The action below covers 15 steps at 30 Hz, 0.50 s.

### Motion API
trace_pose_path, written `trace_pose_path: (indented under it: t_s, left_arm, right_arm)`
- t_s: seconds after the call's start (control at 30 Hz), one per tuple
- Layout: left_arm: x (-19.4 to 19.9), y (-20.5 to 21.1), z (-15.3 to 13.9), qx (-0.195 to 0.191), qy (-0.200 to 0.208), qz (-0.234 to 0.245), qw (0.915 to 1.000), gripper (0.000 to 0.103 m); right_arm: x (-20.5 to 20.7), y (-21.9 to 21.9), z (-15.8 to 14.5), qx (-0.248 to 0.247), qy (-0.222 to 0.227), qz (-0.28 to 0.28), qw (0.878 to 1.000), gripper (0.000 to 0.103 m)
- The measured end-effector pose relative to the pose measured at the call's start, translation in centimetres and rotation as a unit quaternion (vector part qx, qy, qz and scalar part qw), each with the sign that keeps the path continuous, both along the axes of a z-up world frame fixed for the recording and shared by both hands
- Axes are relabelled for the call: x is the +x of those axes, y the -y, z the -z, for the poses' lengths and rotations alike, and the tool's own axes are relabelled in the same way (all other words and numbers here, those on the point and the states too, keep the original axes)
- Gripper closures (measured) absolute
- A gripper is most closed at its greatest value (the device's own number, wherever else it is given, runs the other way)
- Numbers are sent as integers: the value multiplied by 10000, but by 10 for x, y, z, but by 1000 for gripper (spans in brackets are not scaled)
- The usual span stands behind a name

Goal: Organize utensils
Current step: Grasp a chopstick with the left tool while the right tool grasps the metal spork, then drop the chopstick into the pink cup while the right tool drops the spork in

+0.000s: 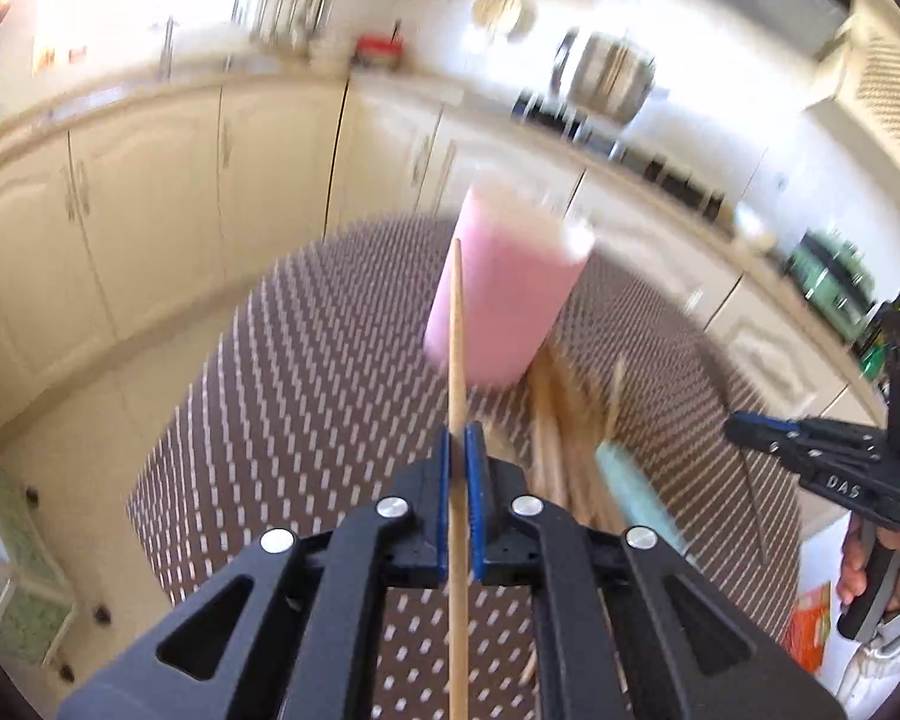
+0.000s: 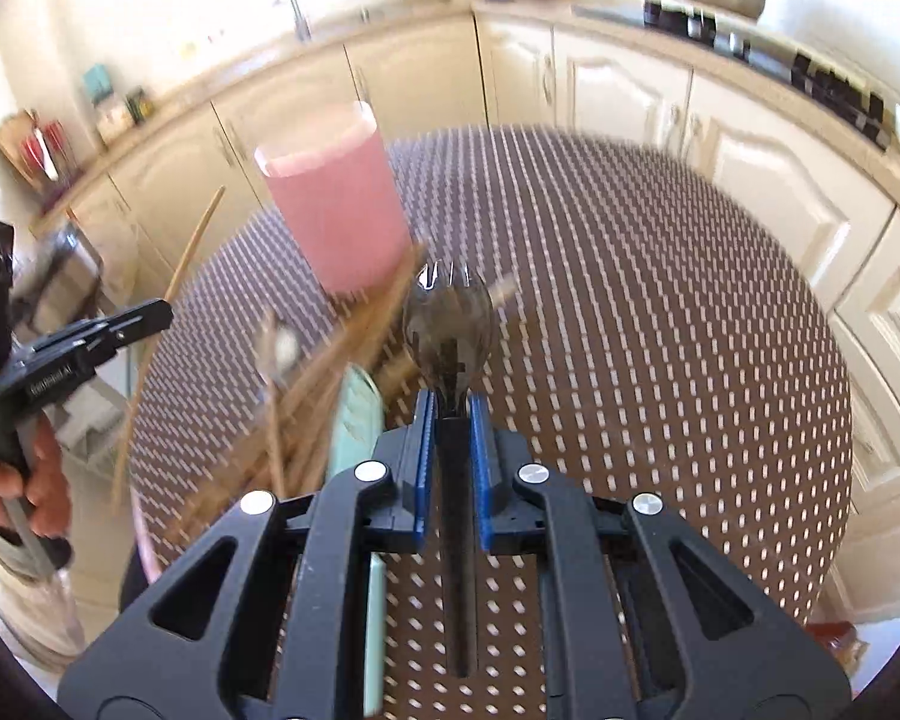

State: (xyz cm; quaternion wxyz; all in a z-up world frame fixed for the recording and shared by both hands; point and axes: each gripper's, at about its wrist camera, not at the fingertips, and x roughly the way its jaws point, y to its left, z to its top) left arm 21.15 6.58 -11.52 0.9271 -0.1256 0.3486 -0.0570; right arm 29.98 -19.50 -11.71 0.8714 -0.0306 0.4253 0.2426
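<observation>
Utensils (image 1: 576,450) lie in a loose pile on the round table (image 1: 306,360), which has a brown cloth w/ white dashes. In the left wrist view the pile sits just right of the left gripper (image 1: 461,444): several wooden chopsticks plus a pale green handle (image 1: 630,492), all blurred. The left gripper's blue pads are pinched nearly together on one wooden chopstick (image 1: 457,330); the stick runs up btwn the jaws, its tip crossing in front of the pink cup (image 1: 504,288). The cup stands on the table just beyond the pile, upright as far as the blur allows. At the right edge the right gripper (image 1: 744,429) shows side-on, jaws drawn in, w/ a hand (image 1: 864,570) on its grip. Cream cabinets (image 1: 150,210) curve behind the table.

Right wrist view: the right gripper (image 2: 452,408) is clamped narrow on the dark handle of a fork (image 2: 450,324); the fork's shiny head and tines stick out past the fingertips, above the cloth (image 2: 630,300). The pile (image 2: 318,372) is just left of the jaws, w/ the green handle (image 2: 357,414) beside the left finger and a metal spoon-like piece, too blurred to be sure, further left. The pink cup (image 2: 336,210) stands beyond the pile, upper left of the fork. At the left edge is the left gripper (image 2: 150,315), held by a hand (image 2: 24,480), a chopstick (image 2: 174,288) slanting up through it.
</observation>
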Motion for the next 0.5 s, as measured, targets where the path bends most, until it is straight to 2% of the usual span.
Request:
trace_pose_path:
  t_s: [0.17,0.37,0.5]
  left_arm:
    - [8,3,-39,-176,1021,177,9945,97]
    - [31,14,-84,-315,2204,270,9745,97]
    - [54,21,-101,-319,2880,58,9571,97]
  right_arm:
    - [10,-10,-35,648,542,-55,9964,91]
    - [31,-40,-67,1370,1165,1,9837,91]
    - [49,-55,-83,1755,1611,129,9711,91]
